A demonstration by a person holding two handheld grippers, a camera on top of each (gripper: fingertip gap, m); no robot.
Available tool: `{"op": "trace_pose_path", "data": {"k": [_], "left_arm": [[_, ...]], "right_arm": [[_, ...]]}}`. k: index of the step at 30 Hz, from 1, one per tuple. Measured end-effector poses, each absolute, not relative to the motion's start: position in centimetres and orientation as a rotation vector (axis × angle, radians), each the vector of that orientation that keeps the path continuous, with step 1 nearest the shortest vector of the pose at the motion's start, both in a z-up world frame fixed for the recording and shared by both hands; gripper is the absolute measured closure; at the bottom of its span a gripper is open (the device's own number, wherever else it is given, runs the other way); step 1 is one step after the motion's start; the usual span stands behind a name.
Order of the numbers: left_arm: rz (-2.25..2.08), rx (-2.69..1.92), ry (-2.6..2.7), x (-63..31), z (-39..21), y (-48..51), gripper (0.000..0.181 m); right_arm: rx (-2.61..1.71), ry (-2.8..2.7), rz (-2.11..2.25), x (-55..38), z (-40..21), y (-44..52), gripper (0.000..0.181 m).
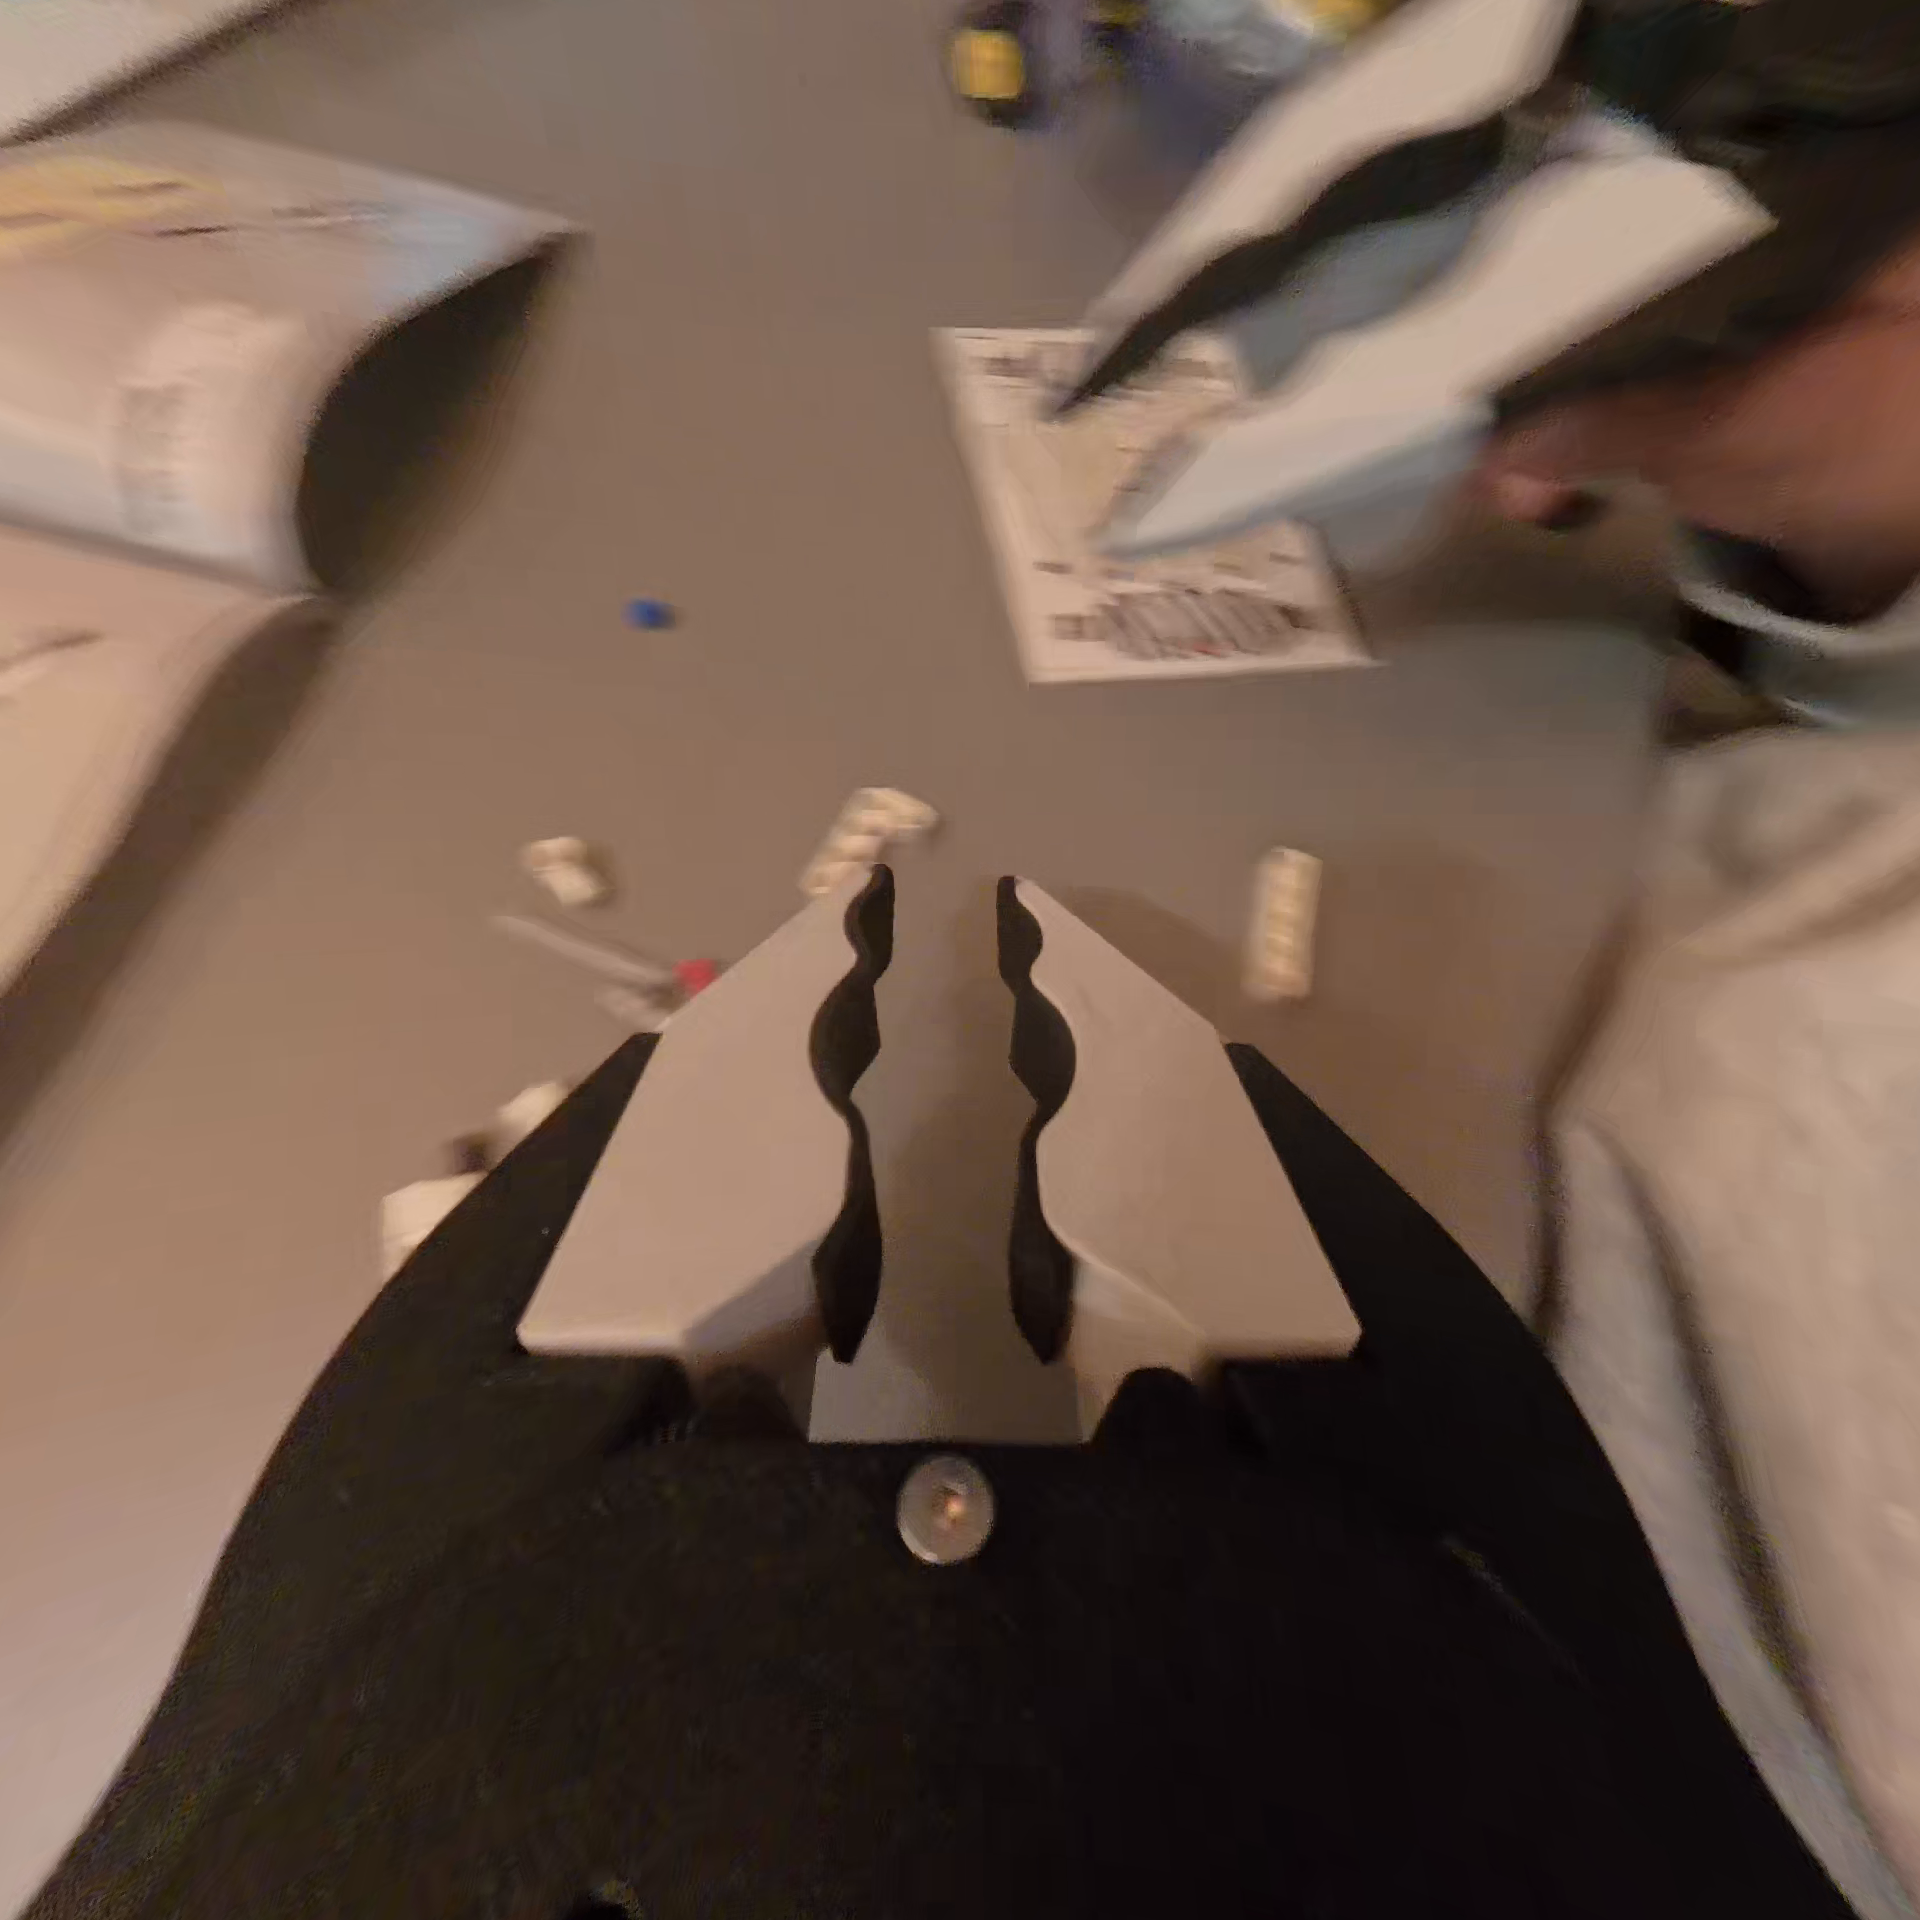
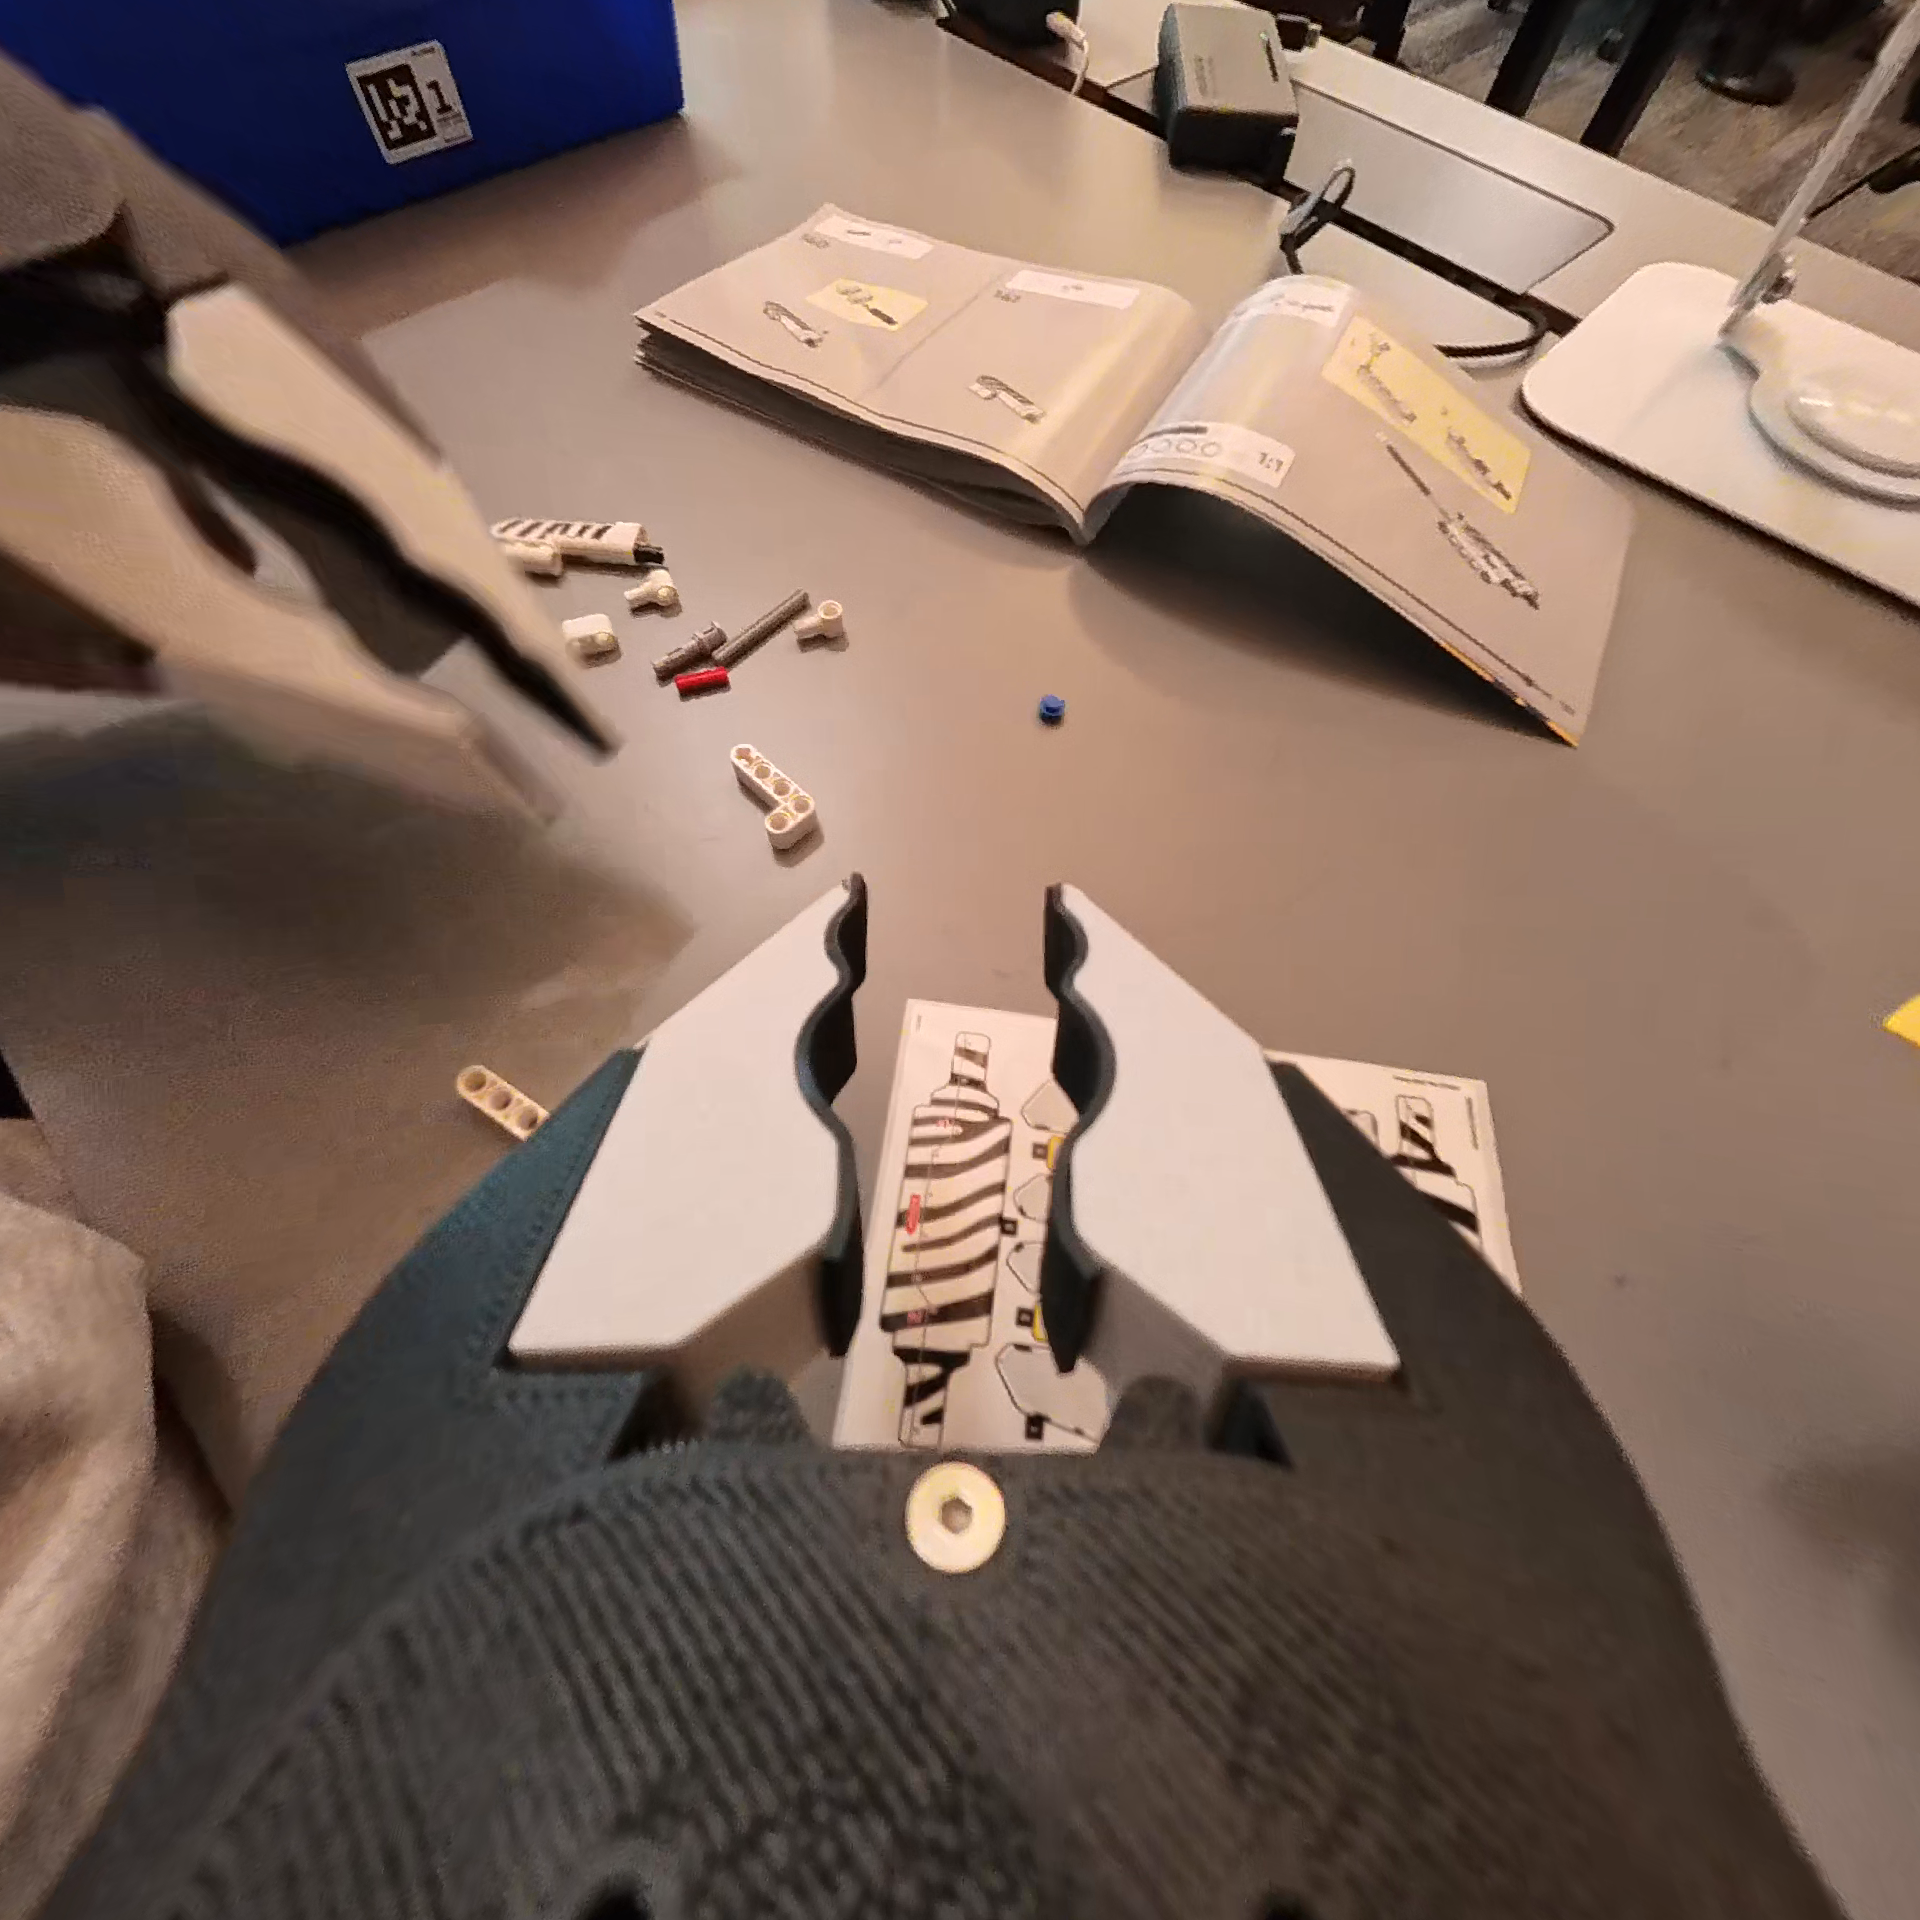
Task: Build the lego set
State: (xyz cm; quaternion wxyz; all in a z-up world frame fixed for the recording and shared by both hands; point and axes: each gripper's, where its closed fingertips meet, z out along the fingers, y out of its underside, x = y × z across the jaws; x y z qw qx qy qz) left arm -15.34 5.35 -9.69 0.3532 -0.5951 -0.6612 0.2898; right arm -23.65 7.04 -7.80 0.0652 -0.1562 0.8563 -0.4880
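Loose lego pieces lie on the grey table (image 2: 1195,831). In the right wrist view I see a white L-shaped beam (image 2: 774,795), a white straight beam (image 2: 501,1098), a red pin (image 2: 700,681), grey axles (image 2: 743,634), small white connectors (image 2: 590,635), a striped white part (image 2: 577,538) and a blue stud (image 2: 1051,710). My right gripper (image 2: 954,896) is open and empty above the sticker sheet (image 2: 951,1226). My left gripper (image 1: 943,888) is open and empty, just short of the L-shaped beam (image 1: 868,836). The left wrist view is blurred; the straight beam (image 1: 1283,923) and blue stud (image 1: 646,614) show there.
An open instruction booklet (image 2: 1091,416) lies at the far side of the table. A blue bin (image 2: 343,104) stands at the back left. A lamp base (image 2: 1745,384) and a dark box (image 2: 1226,88) sit at the back right. A person's pale sleeve (image 1: 1745,1195) is at the right. Some 9 centimetres of space lies between my two pairs of fingers. My right tips are about 12 centimetres from the red pin (image 2: 700,681), my left tips only 5 centimetres. The right tips stand about 11 centimetres off the blue stud (image 2: 1051,710). My left wrist view (image 1: 655,613) looks at it from another angle.
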Motion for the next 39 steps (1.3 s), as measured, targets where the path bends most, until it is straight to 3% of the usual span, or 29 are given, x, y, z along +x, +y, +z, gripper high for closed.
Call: {"op": "trace_pose_path", "data": {"k": [4,14,20,25,39], "left_arm": [[0.868,-1.409,-2.018,-15.2,-11.1,-1.3,0.162],[0.819,-1.427,-2.084,-16.8,-12.7,-2.1,0.178],[0.621,-1.411,-1.558,-18.0,-7.7,5.3,0.178],[0.38,-1.338,-1.224,-16.0,-4.9,11.4,0.178],[0.245,-1.311,-1.118,-14.5,-4.9,15.3,0.178]], "right_arm": [[-0.504,2.569,-1.471,-22.9,-7.8,7.1,0.148],[-0.521,2.549,-1.5,-22.6,-7.4,7.7,0.147],[-0.609,2.476,-1.474,-21.7,-7.2,8.1,0.147],[-0.732,2.103,-1.413,-18.0,-4.6,10.8,0.154],[-0.957,1.885,-1.222,-13.8,-4.6,14.3,0.172]]}}
